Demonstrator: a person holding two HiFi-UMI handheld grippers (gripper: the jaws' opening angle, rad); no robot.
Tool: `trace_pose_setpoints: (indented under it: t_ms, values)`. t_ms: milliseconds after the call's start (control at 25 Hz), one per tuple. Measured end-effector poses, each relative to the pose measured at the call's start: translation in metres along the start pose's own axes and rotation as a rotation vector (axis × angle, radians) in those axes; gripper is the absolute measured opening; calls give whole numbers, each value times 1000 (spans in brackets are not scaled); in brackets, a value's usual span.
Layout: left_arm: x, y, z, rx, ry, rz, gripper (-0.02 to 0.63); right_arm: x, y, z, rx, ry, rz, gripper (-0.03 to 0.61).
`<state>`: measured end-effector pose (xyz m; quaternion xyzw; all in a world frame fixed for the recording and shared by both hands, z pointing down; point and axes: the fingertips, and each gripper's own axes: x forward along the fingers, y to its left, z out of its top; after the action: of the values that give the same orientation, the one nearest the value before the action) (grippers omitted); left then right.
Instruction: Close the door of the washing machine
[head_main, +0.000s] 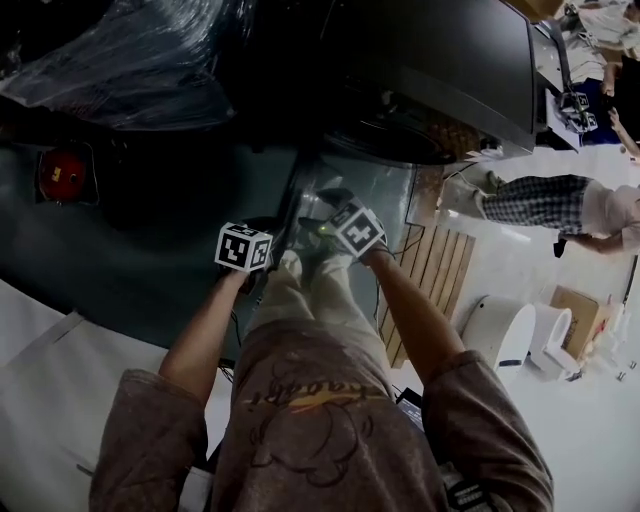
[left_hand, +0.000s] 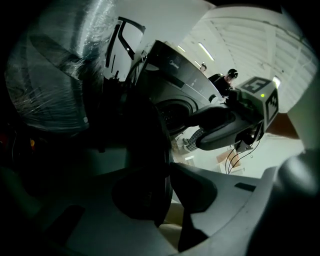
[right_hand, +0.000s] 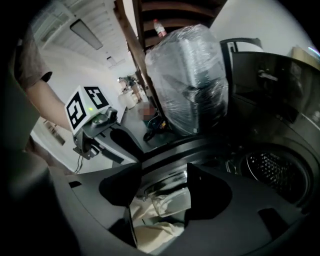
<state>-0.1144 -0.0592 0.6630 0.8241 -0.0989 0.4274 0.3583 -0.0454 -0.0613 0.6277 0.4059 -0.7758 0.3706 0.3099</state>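
Clamping the open door (right_hand: 169, 191) by its rim — the left claw (left_hand: 169, 175) and right claw (right_hand: 165, 174) sit side by side.

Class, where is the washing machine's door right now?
Head view, centre: the door hangs open before the washing machine, its rim held by the left gripper and right gripper.

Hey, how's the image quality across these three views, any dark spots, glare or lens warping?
Head view: underexposed, the washing machine nearly black against a bright floor. Left gripper view: strong fisheye bending, dark corners, the door a silhouette. Right gripper view: glare on the plastic-wrapped bundle, reflections on the door.
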Motion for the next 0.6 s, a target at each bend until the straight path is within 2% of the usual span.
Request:
trace_pose_setpoints:
  t_ms: [280, 600]
  values:
    - [12, -21, -3, 24, 30, -3, 83, -41, -6, -41, 133, -123, -91, 279]
    - [30, -48, -3, 51, 74, -3, 83, -81, -21, -104, 255, -162, -189, 279]
